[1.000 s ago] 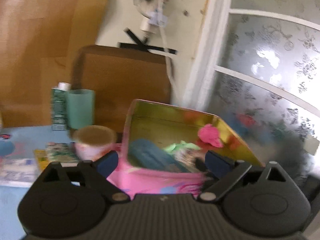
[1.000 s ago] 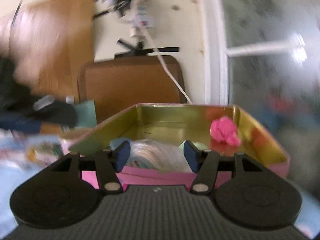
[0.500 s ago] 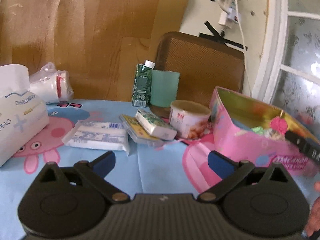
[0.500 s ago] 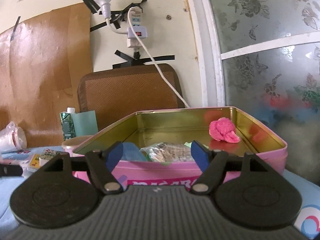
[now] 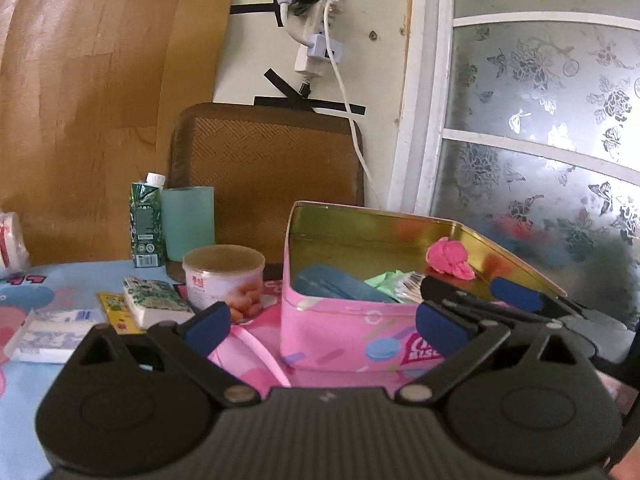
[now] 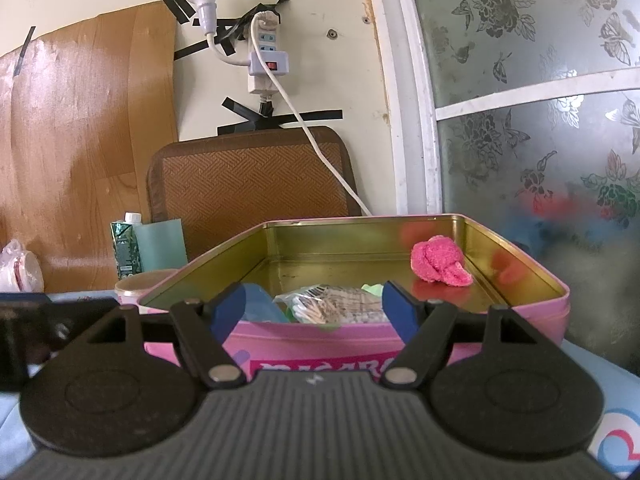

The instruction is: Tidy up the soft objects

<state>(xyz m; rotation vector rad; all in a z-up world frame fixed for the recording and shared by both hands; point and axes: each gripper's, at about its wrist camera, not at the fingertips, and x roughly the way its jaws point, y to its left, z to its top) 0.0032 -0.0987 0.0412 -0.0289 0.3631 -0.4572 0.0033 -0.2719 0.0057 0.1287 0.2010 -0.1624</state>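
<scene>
A pink tin box with a gold inside stands on the table; it also shows in the right wrist view. In it lie a pink fuzzy ball, a blue pack, a green piece and a clear packet. My left gripper is open and empty, low in front of the box's left corner. My right gripper is open and empty at the box's near wall; it shows in the left wrist view. Tissue packs lie left of the box.
A round cup, a green carton and a teal cup stand left of the box. A pink lid lies beside it. A brown woven board, a wall cable and a frosted glass door stand behind.
The left wrist view swung left to the tissue packs, then back right toward the box. The right gripper stayed at the box's near wall with its jaws open a little wider.
</scene>
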